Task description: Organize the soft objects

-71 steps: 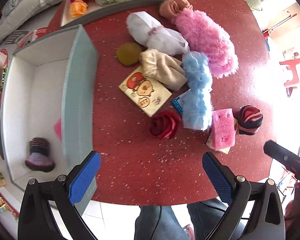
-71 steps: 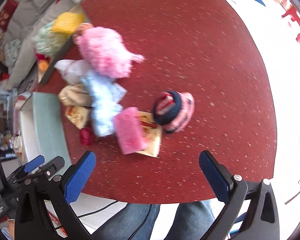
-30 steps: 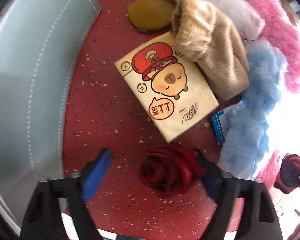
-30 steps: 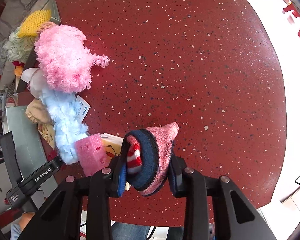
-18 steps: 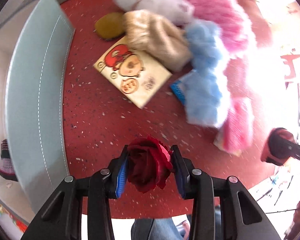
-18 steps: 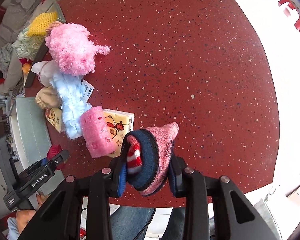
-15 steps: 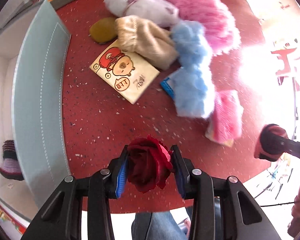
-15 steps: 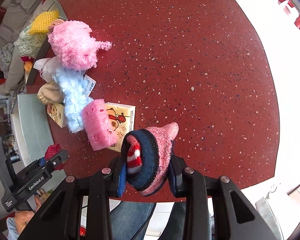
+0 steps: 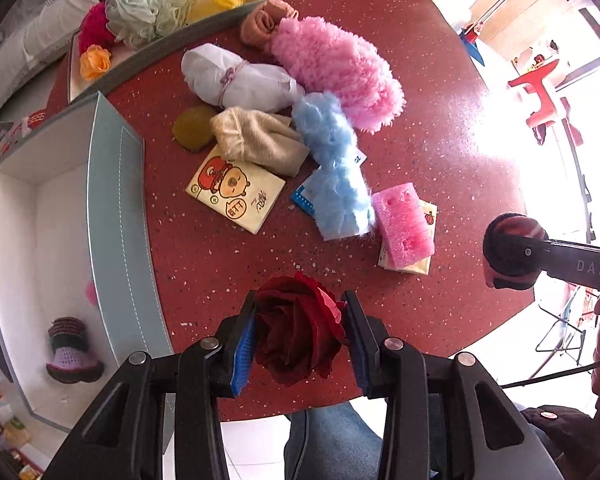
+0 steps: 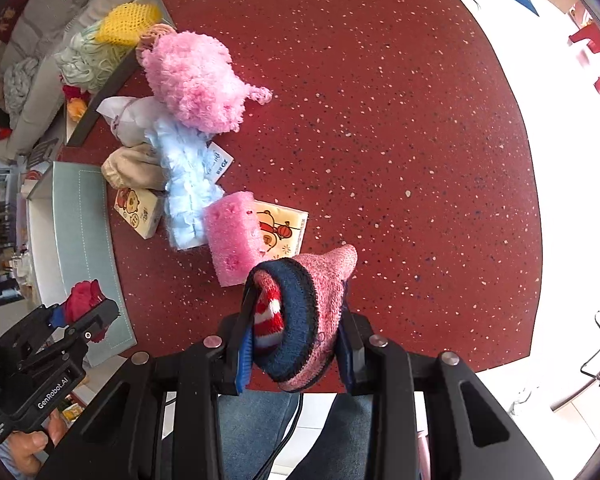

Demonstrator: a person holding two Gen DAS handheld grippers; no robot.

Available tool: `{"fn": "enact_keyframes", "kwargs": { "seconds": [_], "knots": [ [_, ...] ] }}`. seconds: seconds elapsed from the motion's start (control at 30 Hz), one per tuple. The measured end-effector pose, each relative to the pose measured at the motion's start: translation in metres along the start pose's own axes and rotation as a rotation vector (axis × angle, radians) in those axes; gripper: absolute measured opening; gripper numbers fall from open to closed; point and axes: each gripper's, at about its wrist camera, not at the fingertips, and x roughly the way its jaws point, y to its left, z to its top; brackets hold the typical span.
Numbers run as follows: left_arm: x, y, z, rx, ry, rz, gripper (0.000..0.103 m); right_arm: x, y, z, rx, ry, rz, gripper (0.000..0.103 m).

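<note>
My left gripper (image 9: 300, 340) is shut on a dark red fabric rose (image 9: 298, 336) and holds it above the red speckled table (image 9: 440, 100). My right gripper (image 10: 296, 340) is shut on a rolled pink, navy and striped knit sock (image 10: 304, 312), also off the table. Each gripper shows in the other's view: the right gripper (image 9: 512, 254) with its sock at the right edge, the left gripper (image 10: 82, 314) with the rose (image 10: 82, 294) over the box. The grey-blue open box (image 9: 116, 240) lies at left with a knitted purple shoe (image 9: 70, 352) inside.
On the table lie a pink fluffy bundle (image 9: 336, 72), a blue fluffy one (image 9: 336, 172), a white wrapped roll (image 9: 236, 78), a beige sock (image 9: 260, 146), a pink sponge (image 9: 402, 224), cartoon tissue packs (image 9: 236, 192) and an olive pad (image 9: 192, 130). A tray (image 9: 100, 92) of yarn items stands behind.
My left gripper closed on the red rose and lifted it off the table while rolling. The right gripper rose further with the sock held as before.
</note>
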Motion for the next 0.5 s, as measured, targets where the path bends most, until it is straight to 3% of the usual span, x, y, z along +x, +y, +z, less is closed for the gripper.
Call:
{"fn": "enact_keyframes", "kwargs": {
  "seconds": [0.5],
  "knots": [
    [-0.015, 0.012, -0.006, -0.044, -0.083, -0.044, 0.041, -0.015, 0.049, 0.007, -0.120, -0.023, -0.034, 0.036]
  ]
}}
